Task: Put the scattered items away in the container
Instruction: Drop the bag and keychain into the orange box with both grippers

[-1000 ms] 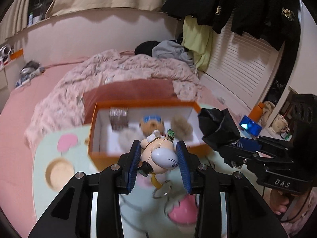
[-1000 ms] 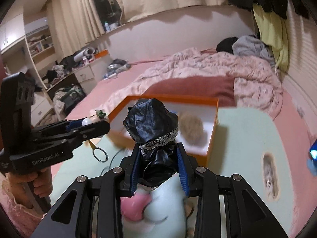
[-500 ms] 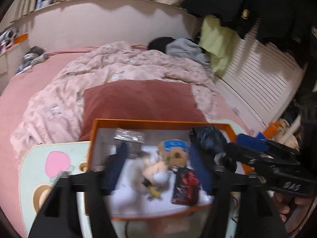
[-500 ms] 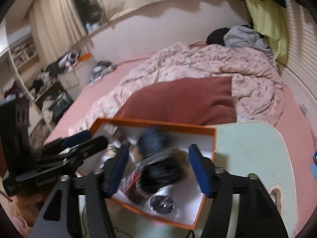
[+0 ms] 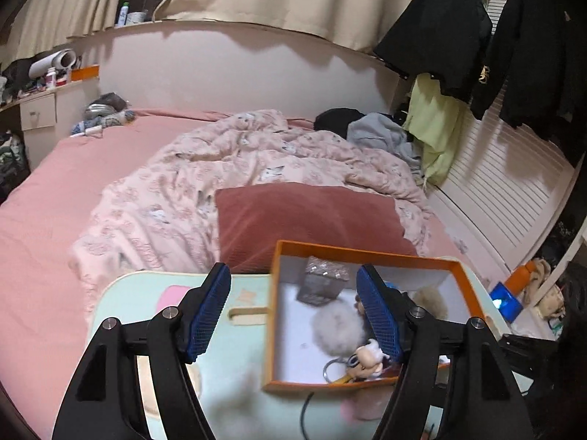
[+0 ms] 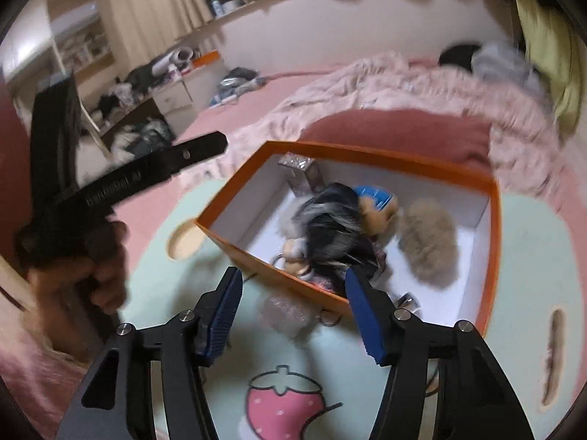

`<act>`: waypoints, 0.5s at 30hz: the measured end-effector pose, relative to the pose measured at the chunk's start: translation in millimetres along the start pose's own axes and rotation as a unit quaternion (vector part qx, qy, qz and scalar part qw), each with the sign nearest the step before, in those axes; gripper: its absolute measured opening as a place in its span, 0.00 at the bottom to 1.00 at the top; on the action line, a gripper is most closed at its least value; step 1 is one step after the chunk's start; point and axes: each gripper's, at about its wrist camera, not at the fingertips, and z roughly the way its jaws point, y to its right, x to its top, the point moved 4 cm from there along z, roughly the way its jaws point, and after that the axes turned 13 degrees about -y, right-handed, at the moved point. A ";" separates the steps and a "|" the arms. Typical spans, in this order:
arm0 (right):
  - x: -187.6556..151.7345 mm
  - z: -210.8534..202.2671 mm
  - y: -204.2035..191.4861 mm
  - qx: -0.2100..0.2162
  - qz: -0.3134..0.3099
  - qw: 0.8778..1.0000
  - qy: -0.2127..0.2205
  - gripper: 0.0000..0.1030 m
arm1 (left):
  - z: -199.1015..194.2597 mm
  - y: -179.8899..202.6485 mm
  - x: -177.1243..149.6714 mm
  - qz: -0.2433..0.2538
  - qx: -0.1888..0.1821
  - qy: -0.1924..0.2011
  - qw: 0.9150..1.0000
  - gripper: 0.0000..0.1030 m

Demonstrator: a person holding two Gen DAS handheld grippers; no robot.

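The orange box (image 5: 367, 253) stands on a mint green tray (image 5: 253, 385). Inside lie a silver packet (image 5: 323, 282), a grey pompom (image 5: 337, 326), a small doll keyring (image 5: 367, 359) and a tan pompom (image 6: 429, 245). A black pouch (image 6: 334, 227) rests on a bear with a blue cap (image 6: 378, 201). My left gripper (image 5: 293, 315) is open and empty, straddling the box's left wall. My right gripper (image 6: 293, 315) hangs before the near wall with its jaws closing and nothing gripped. A pale fluffy keyring (image 6: 286, 311) lies on the tray beyond its fingers.
The tray (image 6: 532, 256) carries a strawberry picture (image 6: 282, 403) and sits on a pink bed. A dark red pillow (image 5: 308, 216) and a crumpled blanket (image 5: 227, 161) lie behind the box. A hand (image 6: 80, 275) holds the left gripper at the left.
The left gripper let go of the doll keyring and the right one let go of the black pouch; both items now lie in the box. Both grippers opened and drew back.
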 end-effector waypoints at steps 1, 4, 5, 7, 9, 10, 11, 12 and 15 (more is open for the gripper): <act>-1.8 -1.2 -3.0 -0.020 -0.001 1.000 0.002 0.52 | -2.3 -1.6 -1.8 -0.003 -0.003 0.000 1.000 0.69; -5.6 -16.0 -7.8 -0.004 0.013 1.000 0.027 0.50 | -7.6 -5.1 -8.1 -0.011 -0.009 0.002 1.000 0.69; -8.2 -21.1 -9.9 0.010 0.017 0.999 0.035 0.50 | -7.7 -5.6 -10.2 -0.011 -0.009 0.000 1.000 0.69; -14.0 -20.0 -16.5 0.039 0.009 0.999 0.023 0.50 | -5.2 -6.9 -13.6 -0.012 -0.008 -0.003 1.000 0.69; -19.8 -6.3 -19.5 0.043 0.010 0.999 -0.015 0.50 | 0.8 -8.0 -18.5 -0.017 -0.011 -0.016 1.000 0.69; -23.7 1.3 -17.8 0.040 0.021 0.999 -0.029 0.50 | 4.1 -7.8 -20.8 -0.017 -0.014 -0.023 0.999 0.69; -27.1 10.2 -13.4 0.041 0.038 0.998 -0.043 0.50 | 8.2 -7.1 -23.6 -0.017 -0.016 -0.031 0.999 0.69; -28.6 16.0 -9.0 0.039 0.053 0.997 -0.051 0.50 | 12.9 -6.5 -27.4 -0.015 -0.014 -0.040 0.999 0.69; -27.3 28.3 3.2 0.017 0.089 0.994 -0.059 0.50 | 25.8 -3.4 -38.9 -0.013 -0.020 -0.066 0.998 0.69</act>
